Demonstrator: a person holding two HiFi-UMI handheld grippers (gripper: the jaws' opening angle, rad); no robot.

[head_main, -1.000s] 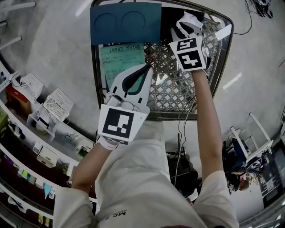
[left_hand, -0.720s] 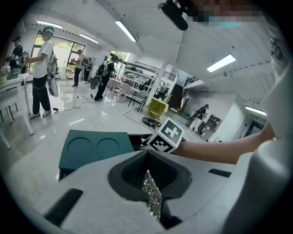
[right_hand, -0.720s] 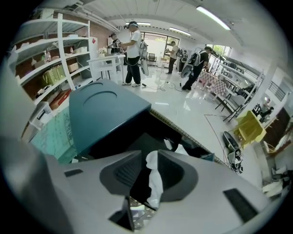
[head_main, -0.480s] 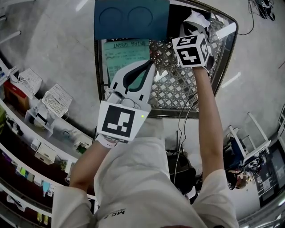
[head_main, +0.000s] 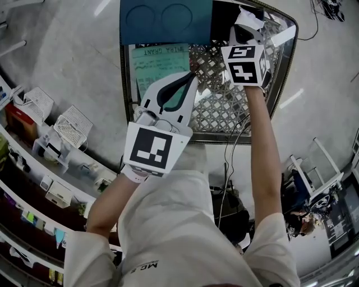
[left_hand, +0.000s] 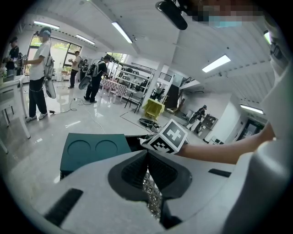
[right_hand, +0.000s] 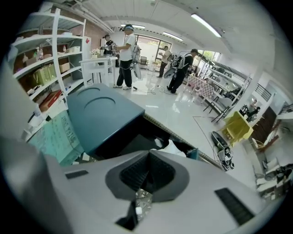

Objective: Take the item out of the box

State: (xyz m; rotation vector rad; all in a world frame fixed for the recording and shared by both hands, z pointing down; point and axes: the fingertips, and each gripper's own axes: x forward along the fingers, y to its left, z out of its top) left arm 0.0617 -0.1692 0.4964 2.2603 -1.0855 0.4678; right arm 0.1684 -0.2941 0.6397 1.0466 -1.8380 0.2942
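A box with a dark teal lid (head_main: 165, 21) swung open stands at the far edge of a metal lattice table (head_main: 224, 106); its inside is black (head_main: 221, 22). My right gripper (head_main: 247, 13) reaches into the box, jaws shut. In the right gripper view a crumpled white item (right_hand: 176, 148) lies in the black box just past the tips of my right gripper (right_hand: 149, 154); whether its edge is pinched is hidden. My left gripper (head_main: 193, 74) hovers over the lattice, shut and empty; in its own view my left gripper (left_hand: 147, 153) points toward the teal lid (left_hand: 94, 148).
A light green printed sheet (head_main: 160, 64) lies on the table beside the box. Shelves with small goods (head_main: 33, 168) run along the left. A cable (head_main: 230, 168) hangs off the table's near edge. People (left_hand: 39, 73) stand far off on the shiny floor.
The right gripper's jaws went from wide open to shut inside the box, and it shifted slightly toward the far edge. The left gripper barely moved.
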